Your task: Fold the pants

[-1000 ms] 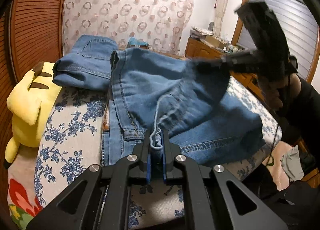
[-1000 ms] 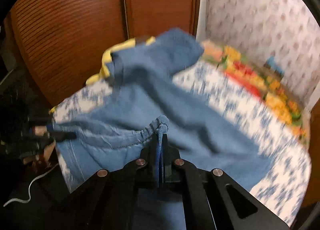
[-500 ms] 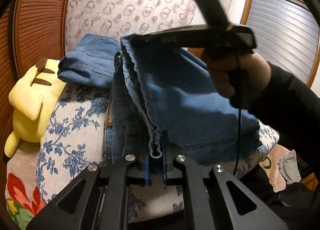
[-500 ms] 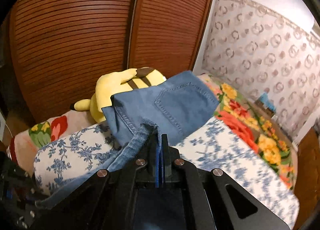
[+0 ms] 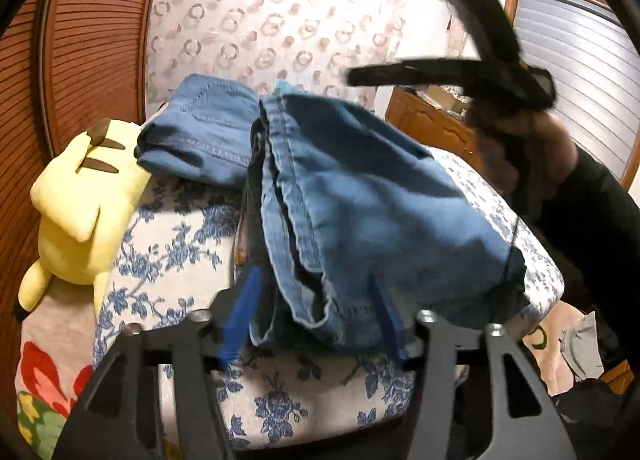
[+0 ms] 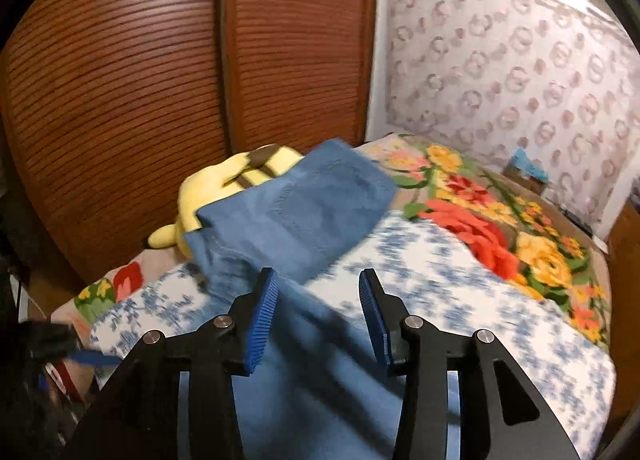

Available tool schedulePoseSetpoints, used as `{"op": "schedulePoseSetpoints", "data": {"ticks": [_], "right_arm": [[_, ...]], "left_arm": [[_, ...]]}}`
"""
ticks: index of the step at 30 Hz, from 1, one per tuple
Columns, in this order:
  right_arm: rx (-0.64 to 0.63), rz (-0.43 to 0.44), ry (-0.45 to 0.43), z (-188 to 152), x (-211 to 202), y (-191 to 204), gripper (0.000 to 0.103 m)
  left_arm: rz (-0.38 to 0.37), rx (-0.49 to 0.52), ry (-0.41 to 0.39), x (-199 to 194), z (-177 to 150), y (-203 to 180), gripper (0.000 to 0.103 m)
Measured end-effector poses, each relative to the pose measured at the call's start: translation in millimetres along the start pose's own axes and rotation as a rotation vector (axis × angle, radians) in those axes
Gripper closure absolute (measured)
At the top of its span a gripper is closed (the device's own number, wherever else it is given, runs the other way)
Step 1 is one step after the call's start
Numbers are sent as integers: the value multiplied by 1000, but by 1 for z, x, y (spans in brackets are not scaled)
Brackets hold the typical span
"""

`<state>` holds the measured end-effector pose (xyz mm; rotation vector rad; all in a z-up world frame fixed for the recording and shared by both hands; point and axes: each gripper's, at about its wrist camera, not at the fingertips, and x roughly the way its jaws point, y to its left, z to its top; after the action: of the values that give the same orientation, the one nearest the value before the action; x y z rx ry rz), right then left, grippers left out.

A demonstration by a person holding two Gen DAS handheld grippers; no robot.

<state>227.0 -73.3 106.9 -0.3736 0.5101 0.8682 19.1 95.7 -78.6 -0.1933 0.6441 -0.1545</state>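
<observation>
Folded jeans (image 5: pixel 360 199) between and beyond the opening, ungripping left claw (image 5: pixel 312 312); below the likewise opening right claw (image 6: pixel 316 312).

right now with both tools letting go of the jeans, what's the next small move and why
Probably draw both tools back clear of the jeans. The left tool is opening, with the hem edge loose between its pads; the right tool is opening above the denim without pinching it. The folded layer already lies on the blue-flowered cover, so backing off first avoids dragging it.
</observation>
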Motion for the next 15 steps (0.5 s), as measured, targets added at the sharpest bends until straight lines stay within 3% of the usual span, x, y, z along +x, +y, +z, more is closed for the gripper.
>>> {"op": "schedulePoseSetpoints", "data": {"ticks": [8,15], "right_arm": [[82,-124,66,-54,-55,-72,59],[212,-152,186,-106,-37,-118,59]], "left_arm": [[25,34,-9,12,13,-8,34],[52,30,13,29,14,-9,34]]}}
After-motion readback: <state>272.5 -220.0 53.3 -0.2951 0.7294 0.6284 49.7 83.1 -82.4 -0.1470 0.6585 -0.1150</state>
